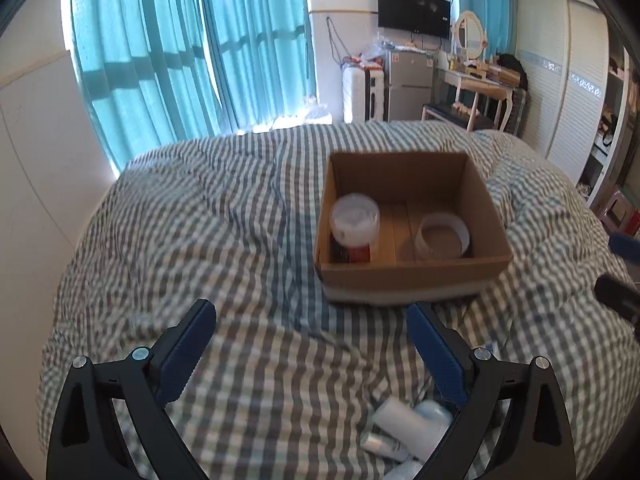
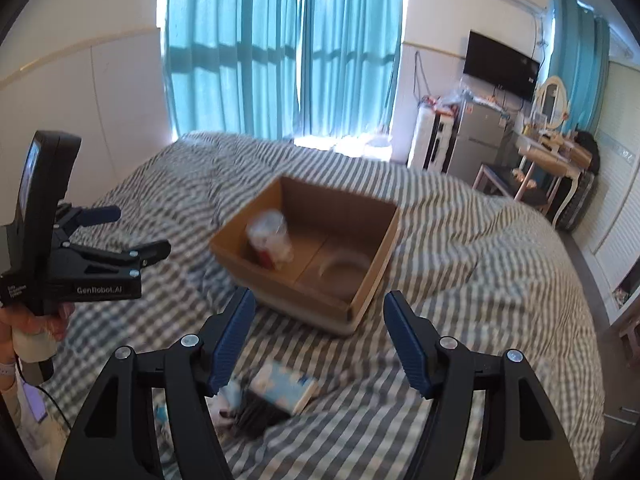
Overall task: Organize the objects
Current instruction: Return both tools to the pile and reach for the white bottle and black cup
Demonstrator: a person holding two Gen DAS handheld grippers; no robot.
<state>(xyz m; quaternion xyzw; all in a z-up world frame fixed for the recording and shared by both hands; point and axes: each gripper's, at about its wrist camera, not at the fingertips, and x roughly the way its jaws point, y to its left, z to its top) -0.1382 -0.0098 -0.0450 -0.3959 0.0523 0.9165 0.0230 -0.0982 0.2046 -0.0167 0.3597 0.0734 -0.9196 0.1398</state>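
Note:
An open cardboard box (image 1: 412, 276) (image 2: 360, 300) sits on the checked bed. Inside it stand a clear lidded jar with a red label (image 1: 354, 226) (image 2: 270, 240) at the left and a roll of clear tape (image 1: 442, 236) (image 2: 344, 270) at the right. My left gripper (image 1: 312, 344) is open and empty, hovering in front of the box; it also shows in the right wrist view (image 2: 136, 232). My right gripper (image 2: 320, 332) is open and empty above loose items: a blue-and-white packet (image 2: 284, 390) and a dark object (image 2: 256, 416). White tubes and bottles (image 1: 404, 428) lie below my left gripper.
The checked duvet (image 1: 240, 220) covers the whole bed. Teal curtains (image 1: 192, 48) hang behind it. A suitcase (image 1: 362, 94), small fridge (image 1: 408, 84) and dressing table (image 1: 476, 80) stand at the far wall. The right gripper's tip (image 1: 624, 268) shows at the right edge.

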